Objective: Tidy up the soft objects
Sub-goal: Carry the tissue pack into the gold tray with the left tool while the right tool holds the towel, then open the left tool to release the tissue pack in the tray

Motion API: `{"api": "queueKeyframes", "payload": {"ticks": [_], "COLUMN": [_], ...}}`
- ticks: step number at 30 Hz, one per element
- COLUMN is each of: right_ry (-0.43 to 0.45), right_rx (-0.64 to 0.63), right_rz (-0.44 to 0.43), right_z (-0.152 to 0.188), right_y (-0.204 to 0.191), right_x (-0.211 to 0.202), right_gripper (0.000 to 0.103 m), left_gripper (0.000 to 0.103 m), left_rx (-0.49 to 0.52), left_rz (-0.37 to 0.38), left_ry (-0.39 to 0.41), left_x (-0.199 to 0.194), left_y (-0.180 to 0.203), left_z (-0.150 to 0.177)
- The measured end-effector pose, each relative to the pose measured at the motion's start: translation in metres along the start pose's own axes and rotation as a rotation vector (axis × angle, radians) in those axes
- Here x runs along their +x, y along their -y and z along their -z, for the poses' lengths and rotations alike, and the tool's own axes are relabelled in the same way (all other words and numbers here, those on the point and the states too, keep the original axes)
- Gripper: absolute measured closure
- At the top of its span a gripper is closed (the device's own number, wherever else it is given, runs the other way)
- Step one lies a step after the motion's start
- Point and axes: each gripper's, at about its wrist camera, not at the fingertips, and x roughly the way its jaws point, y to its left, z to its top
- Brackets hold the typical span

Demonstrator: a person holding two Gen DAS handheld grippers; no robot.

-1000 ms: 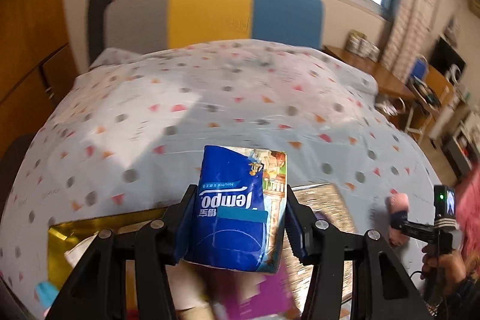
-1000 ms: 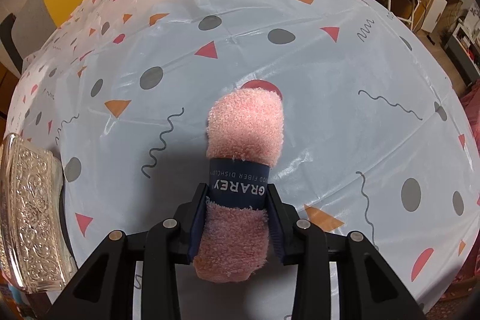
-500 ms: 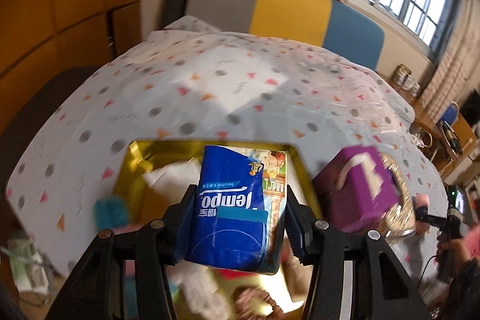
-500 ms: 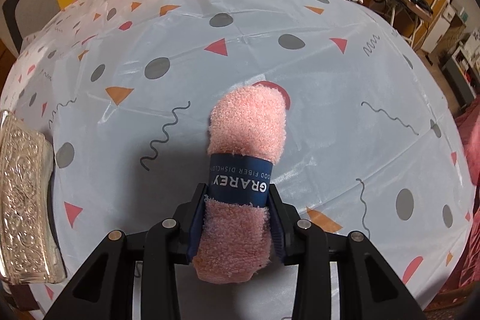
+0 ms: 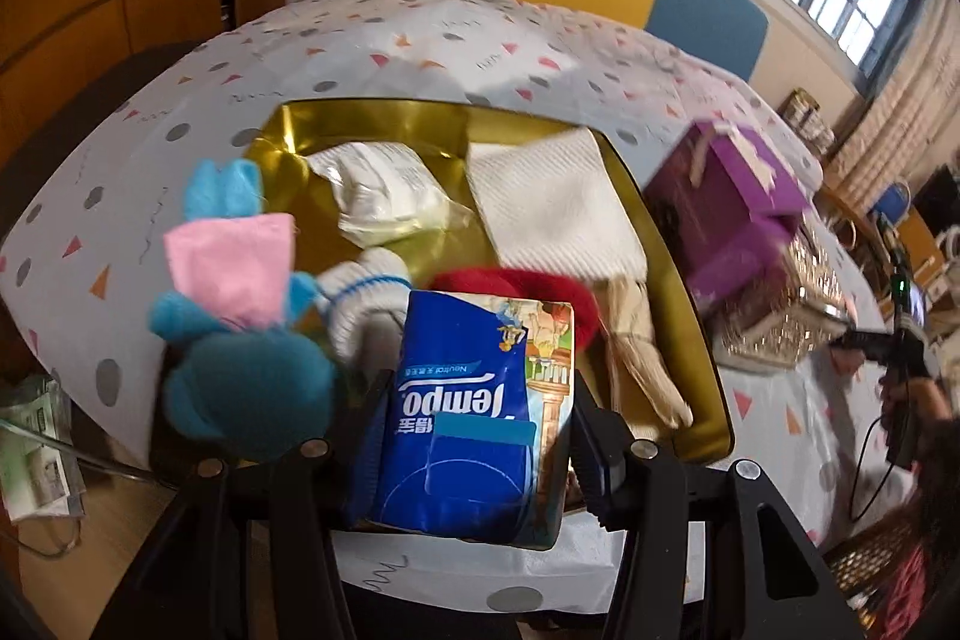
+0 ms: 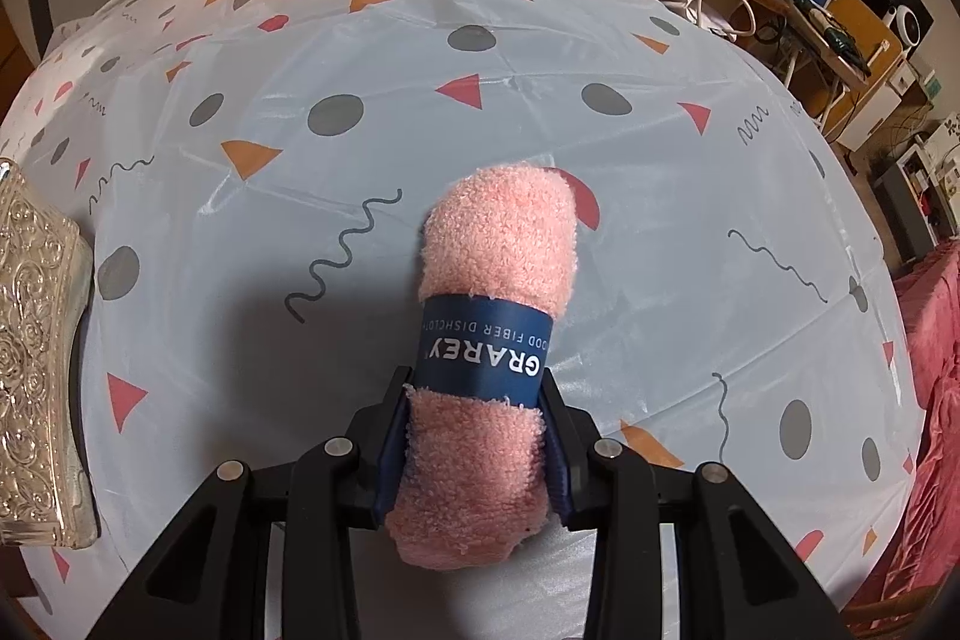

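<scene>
1. Left gripper [image 5: 477,451] clamped on a blue Tempo tissue pack [image 5: 474,412], both pads pressed to its sides, pack upright over the near edge of the gold tray [image 5: 678,280].
2. Right gripper [image 6: 474,451] clamped on a rolled pink dishcloth [image 6: 492,316] with a navy paper band, held above the patterned tablecloth [image 6: 660,196].
3. Tray holds a white plastic bag [image 5: 384,187], folded white napkin [image 5: 552,202], red fuzzy item [image 5: 528,283], beige glove [image 5: 642,358], white sock [image 5: 366,298].
4. Blue plush toy [image 5: 240,340] with pink patch at the tray's left edge, blurred.
5. Purple box [image 5: 726,208] right of the tray; embossed silver box [image 6: 36,376] at the right wrist view's left edge.
</scene>
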Motion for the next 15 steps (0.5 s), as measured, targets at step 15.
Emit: {"api": "queueKeyframes", "payload": {"ticks": [15], "right_ry": [0.012], "right_rx": [-0.019], "right_rz": [0.020], "right_z": [0.007], "right_y": [-0.010], "right_x": [-0.002], "right_gripper": [0.065], "left_gripper": [0.050], "left_rx": [0.045], "left_rz": [-0.012], "left_ry": [-0.024], "left_x": [0.016], "left_y": [0.010], "left_z": [0.004]}}
